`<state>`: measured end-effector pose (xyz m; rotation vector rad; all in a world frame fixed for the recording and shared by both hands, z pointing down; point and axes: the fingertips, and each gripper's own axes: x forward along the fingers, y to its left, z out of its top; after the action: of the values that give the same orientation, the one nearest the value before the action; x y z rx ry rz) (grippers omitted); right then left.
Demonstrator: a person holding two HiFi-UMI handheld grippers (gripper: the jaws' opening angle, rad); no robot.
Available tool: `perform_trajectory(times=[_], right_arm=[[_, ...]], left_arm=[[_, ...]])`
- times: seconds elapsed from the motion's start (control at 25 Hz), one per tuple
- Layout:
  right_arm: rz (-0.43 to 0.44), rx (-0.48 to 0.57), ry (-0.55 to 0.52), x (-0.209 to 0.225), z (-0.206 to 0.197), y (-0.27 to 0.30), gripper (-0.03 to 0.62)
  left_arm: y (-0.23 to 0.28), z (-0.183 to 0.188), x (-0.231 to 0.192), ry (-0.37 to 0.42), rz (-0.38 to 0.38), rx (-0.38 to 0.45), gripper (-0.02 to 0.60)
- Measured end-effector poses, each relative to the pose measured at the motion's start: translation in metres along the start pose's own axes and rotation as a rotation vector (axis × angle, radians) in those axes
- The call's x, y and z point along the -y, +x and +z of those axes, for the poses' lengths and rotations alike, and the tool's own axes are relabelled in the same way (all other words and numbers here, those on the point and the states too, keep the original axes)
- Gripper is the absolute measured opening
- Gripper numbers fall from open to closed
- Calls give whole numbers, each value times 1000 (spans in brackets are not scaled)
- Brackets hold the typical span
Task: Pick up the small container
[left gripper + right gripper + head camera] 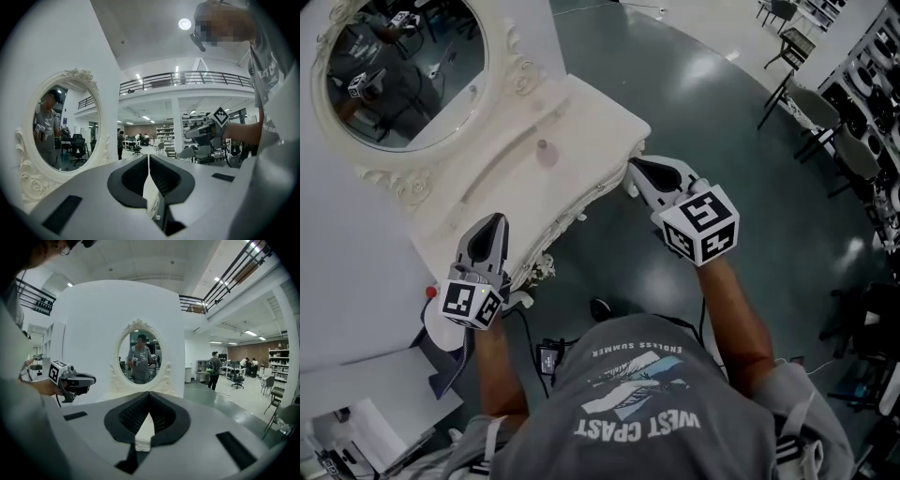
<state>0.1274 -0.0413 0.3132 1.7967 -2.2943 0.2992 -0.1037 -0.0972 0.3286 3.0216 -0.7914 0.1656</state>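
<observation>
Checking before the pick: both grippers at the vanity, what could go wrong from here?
The left gripper and right gripper are both shut; pushing in like that may knock the small container away rather than grip it. It stands near the mirror frame, so an overshoot may strike that.

White ornate dressing table point(600, 122) with oval mirror point(398, 70), small pinkish container point(546, 150) on top.

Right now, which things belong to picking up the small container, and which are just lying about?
For the job: small container on the vanity table; left hand-held gripper and right hand-held gripper, both shut, empty.
Lying about: oval mirror; chairs across the floor.
</observation>
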Motion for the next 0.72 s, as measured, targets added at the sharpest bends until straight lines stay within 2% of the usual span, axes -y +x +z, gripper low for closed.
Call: perform_trajectory(times=[0.44, 0.72], right_arm=[[-18, -23, -22, 3, 8, 52, 25], [57, -46, -54, -1, 8, 107, 26]], left_arm=[[3, -12, -39, -47, -16, 18, 26], [-6, -22, -61, -71, 51, 2, 26]])
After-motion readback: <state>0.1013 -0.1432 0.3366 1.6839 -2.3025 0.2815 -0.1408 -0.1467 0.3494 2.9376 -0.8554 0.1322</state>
